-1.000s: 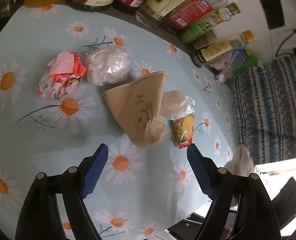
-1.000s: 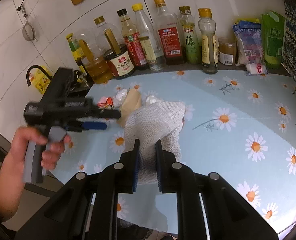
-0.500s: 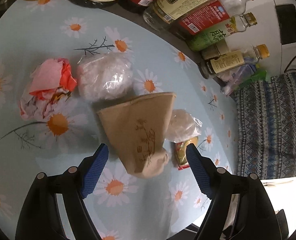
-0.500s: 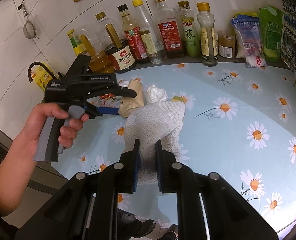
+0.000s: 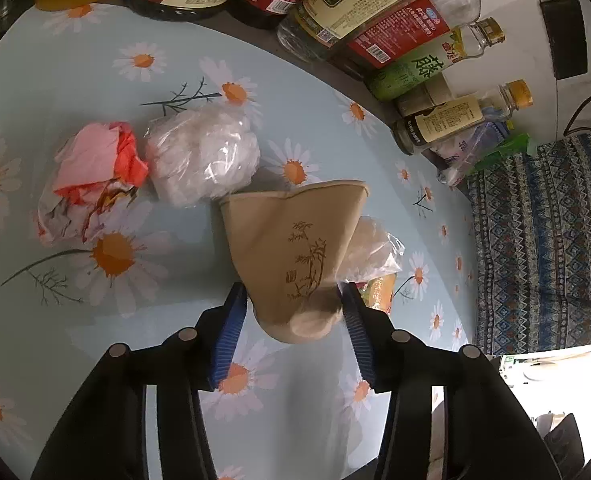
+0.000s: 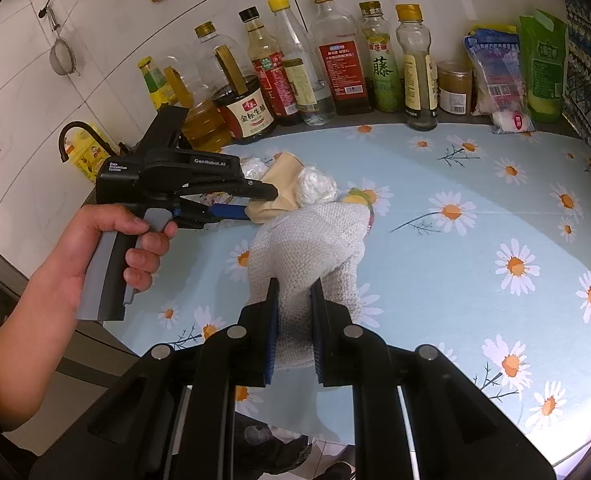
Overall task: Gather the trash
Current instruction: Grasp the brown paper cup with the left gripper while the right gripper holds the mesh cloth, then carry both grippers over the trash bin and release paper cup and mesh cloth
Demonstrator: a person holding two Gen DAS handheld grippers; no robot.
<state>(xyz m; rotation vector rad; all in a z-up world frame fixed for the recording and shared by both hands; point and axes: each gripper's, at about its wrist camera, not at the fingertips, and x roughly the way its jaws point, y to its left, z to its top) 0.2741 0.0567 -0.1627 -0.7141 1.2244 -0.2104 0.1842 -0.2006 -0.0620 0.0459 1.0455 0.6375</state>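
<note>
While its jaws have just been closing, the left gripper now has the narrow base of the crushed brown paper cup between its blue pads, which press on both sides of it, the cup's wide mouth pointing away from the claw over the daisy-patterned tablecloth. Just past the right pad, half hidden behind the cup, lie a clear plastic bag and a yellow snack wrapper. Farther out and to the left of the claw sit a crumpled clear plastic wad and, beside it, a pink-and-red paper ball. Beyond these a row of sauce bottles lines the far edge. The right gripper is clenched on a white mesh bag, whose body bulges forward from the pads; ahead and to its left a hand grips the left tool's handle.
</note>
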